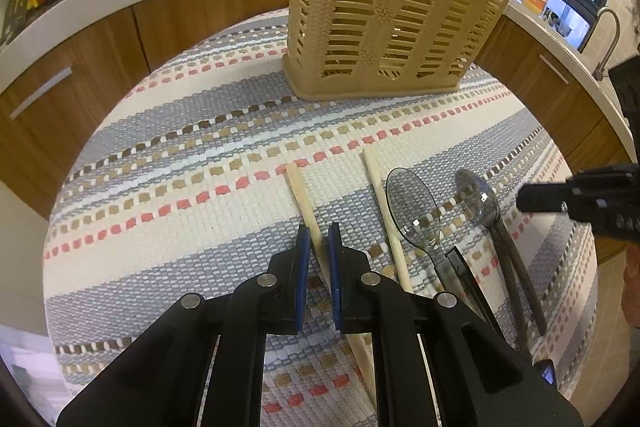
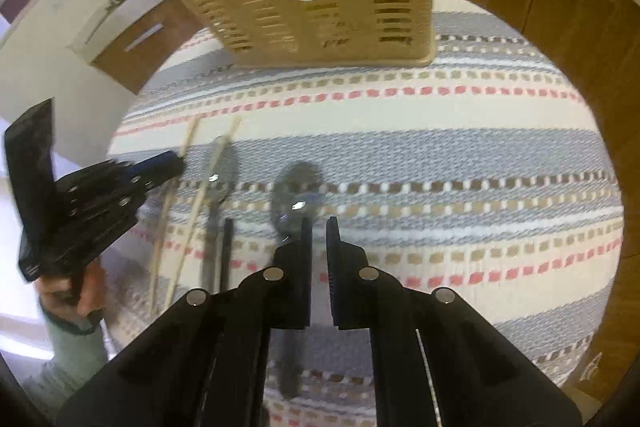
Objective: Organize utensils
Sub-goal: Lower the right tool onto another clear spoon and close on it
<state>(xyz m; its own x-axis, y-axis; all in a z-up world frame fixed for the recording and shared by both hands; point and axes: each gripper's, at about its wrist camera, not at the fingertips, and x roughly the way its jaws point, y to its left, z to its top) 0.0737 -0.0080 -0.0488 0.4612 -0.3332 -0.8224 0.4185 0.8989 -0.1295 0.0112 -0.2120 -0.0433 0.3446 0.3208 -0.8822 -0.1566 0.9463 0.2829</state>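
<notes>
A beige slatted utensil basket [image 1: 396,15] stands upright on the striped woven mat [image 1: 168,155] in the upper centre of the left wrist view; through its slats nothing can be made out inside, though the interior is mostly hidden. The same basket fills the top of the right wrist view, which is blurred.

On the mat lie two pale wooden chopsticks and two dark translucent spoons, all side by side in the lower right of the left wrist view. The left chopstick [image 1: 304,199] runs from mid-frame down between the blue pads of the left claw [image 1: 319,239], whose jaws stand narrow and closed on it. The right chopstick [image 1: 384,211] lies just beside it, parallel, free on the mat. Next to that is the larger spoon [image 1: 412,211], bowl toward the basket, and then the smaller spoon [image 1: 480,199] with its dark handle running down to the frame's lower right.

The right claw [image 2: 319,227] shows at the right edge of the left wrist view, near the smaller spoon's bowl. In its own view its jaws are narrow with a slim gap; the spoon's bowl sits just above and left of the left pad, and the handle passes under the claw, lower centre. Whether the pads press the spoon I cannot tell. A hand [image 2: 76,291] in a pale sleeve holds the left claw at lower left.
</notes>
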